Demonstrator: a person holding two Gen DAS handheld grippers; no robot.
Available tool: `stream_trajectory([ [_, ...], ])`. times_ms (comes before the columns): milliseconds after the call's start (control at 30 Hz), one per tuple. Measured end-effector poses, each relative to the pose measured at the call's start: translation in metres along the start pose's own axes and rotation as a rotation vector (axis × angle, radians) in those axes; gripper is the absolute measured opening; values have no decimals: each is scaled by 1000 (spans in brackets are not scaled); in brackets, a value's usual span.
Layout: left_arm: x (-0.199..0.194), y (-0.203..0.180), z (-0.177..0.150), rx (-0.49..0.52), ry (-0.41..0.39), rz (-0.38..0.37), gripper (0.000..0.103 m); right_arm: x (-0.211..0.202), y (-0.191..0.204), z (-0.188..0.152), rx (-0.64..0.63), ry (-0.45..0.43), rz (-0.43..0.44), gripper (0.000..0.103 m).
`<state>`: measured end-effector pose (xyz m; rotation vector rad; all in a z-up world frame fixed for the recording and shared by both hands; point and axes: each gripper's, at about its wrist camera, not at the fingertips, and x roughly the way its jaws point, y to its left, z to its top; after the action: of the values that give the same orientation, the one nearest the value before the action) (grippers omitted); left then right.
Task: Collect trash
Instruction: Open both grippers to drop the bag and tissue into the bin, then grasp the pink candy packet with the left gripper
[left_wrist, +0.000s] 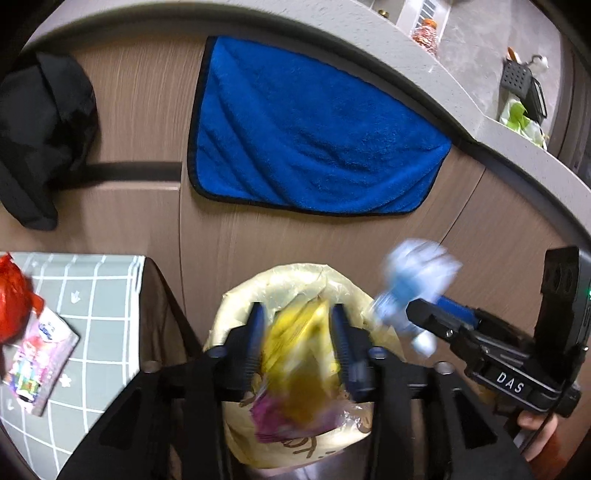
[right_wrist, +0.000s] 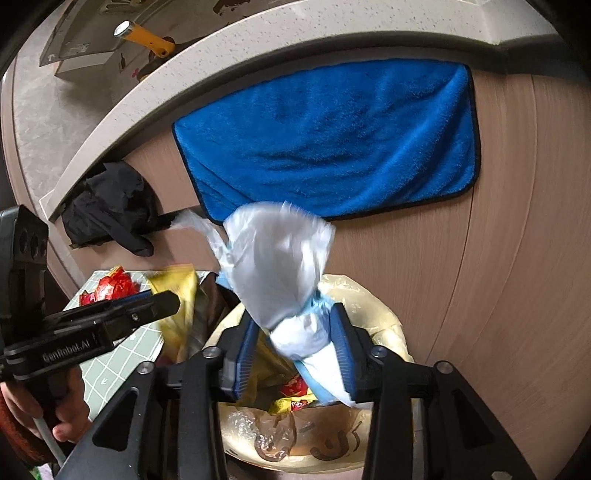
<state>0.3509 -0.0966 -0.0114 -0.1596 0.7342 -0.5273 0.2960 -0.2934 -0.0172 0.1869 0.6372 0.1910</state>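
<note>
Beneath the blue towel (left_wrist: 314, 129), the lined bin (right_wrist: 369, 306) gapes; left gripper (left_wrist: 298, 338) clamps a yellow wrapper (left_wrist: 299, 332), right gripper (right_wrist: 293, 345) a white wad (right_wrist: 277, 258). Release both directly over its mouth.

Yellow wrapper (left_wrist: 299, 339) motion-blurred between left tool (left_wrist: 297, 334) fingers. White-blue wad (left_wrist: 417, 280) smeared. Red packet (left_wrist: 13, 299) cut by left edge. Bin liner (right_wrist: 373, 314) mostly hidden.
</note>
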Motion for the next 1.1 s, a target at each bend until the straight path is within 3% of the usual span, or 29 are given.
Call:
stream_trajectory([
  [100, -2, 4, 0, -1, 11, 4, 44, 1, -1, -2, 15, 6, 7, 43],
  [533, -73, 49, -17, -22, -74, 182, 45, -20, 39, 0, -50, -41, -34, 43],
  [933, -180, 145, -60, -143, -189, 427, 45, 0, 143, -10, -165, -3, 114, 43],
  [1100, -214, 198, -87, -243, -194, 477, 45, 21, 194, -18, -216, 43, 199, 43],
])
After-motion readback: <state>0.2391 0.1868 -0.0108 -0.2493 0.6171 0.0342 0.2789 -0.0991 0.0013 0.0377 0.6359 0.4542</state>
